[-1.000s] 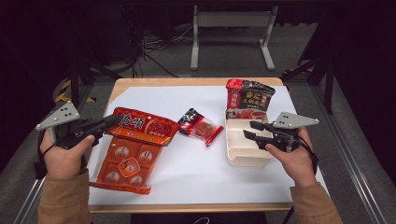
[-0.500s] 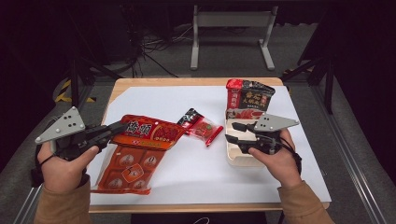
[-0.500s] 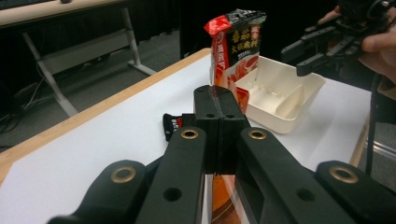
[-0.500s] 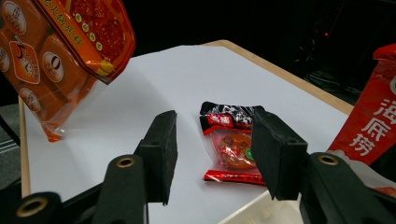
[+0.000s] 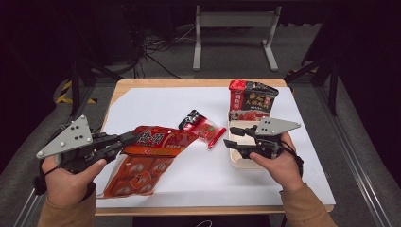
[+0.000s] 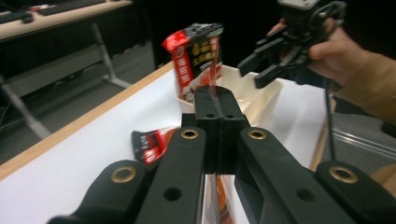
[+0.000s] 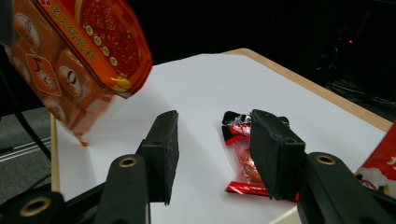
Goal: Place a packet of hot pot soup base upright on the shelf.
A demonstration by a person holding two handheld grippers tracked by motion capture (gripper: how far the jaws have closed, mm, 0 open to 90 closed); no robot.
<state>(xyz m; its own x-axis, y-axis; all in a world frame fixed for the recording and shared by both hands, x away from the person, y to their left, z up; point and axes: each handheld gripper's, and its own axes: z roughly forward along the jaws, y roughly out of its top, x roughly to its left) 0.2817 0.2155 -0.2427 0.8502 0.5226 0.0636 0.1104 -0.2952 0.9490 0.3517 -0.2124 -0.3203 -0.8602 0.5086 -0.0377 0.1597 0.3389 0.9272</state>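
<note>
A large orange-red snack packet (image 5: 156,142) hangs lifted off the table, pinched at its left edge by my left gripper (image 5: 130,138), which is shut on it. In the left gripper view the jaws (image 6: 215,100) meet on the packet's thin edge. My right gripper (image 5: 232,137) hovers open over the white tray (image 5: 239,161), holding nothing. In the right gripper view its fingers (image 7: 212,144) frame a small red sachet (image 7: 243,154) lying on the white sheet, with the orange packet (image 7: 84,42) hanging at upper left.
A red-and-black bag (image 5: 250,99) stands upright behind the tray at the back right. The small sachet (image 5: 204,127) lies mid-table. A white sheet (image 5: 156,104) covers the wooden tabletop; a metal stand (image 5: 234,28) is beyond the far edge.
My left gripper raised the orange packet off the table and swung it up and right. My right gripper shifted left over the tray, still open.
</note>
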